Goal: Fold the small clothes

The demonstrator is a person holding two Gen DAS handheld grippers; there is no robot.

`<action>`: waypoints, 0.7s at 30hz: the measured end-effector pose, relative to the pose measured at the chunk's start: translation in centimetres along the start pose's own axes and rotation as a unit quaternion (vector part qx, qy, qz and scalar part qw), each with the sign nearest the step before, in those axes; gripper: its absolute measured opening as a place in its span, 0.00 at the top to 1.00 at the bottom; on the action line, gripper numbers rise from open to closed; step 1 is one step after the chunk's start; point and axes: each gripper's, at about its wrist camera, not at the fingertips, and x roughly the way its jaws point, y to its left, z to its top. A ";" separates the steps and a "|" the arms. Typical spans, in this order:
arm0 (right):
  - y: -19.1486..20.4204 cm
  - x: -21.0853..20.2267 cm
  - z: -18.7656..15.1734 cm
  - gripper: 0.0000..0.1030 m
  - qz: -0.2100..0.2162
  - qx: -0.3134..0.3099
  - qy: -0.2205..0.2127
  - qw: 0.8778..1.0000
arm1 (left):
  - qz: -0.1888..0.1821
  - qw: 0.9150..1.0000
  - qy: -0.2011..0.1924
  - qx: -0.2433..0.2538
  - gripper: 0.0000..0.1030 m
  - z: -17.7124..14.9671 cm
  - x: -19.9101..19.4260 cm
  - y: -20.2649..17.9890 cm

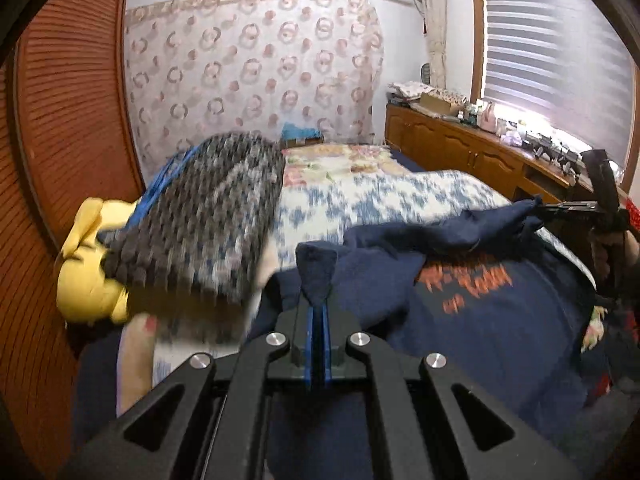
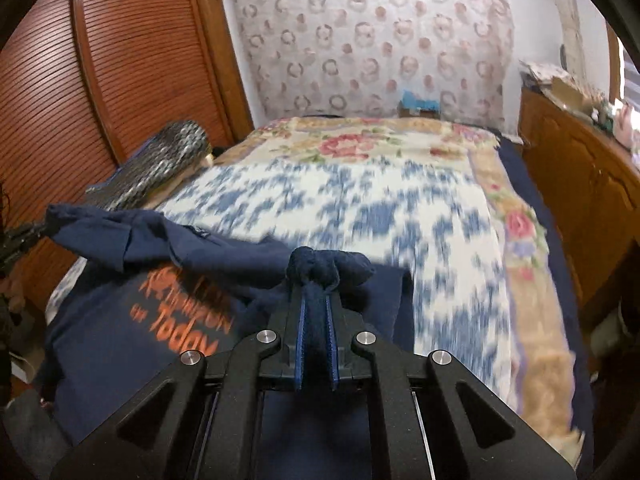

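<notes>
Navy shirt [image 2: 132, 312] spans sideways between left gripper [image 1: 316, 276] and right gripper [image 2: 316, 280], both fingers pinching its upper edge above the bed [image 2: 360, 200].

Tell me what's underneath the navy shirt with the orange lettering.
The navy shirt lies over the blue-and-white patterned blanket on the bed, which shows beyond its edge. Whatever sits directly beneath the shirt's middle is covered and cannot be seen.
</notes>
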 end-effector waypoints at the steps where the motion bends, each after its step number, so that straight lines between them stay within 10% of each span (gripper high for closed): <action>1: 0.3 -0.8 -0.9 0.94 0.002 0.001 0.000 1.000 | 0.001 1.000 0.001 -0.005 0.99 -1.0 -0.7 0.0; 21: 2.3 -7.7 -8.3 0.94 0.003 -0.004 0.033 0.999 | 0.006 0.999 0.035 -0.023 0.94 -6.2 -6.5 0.6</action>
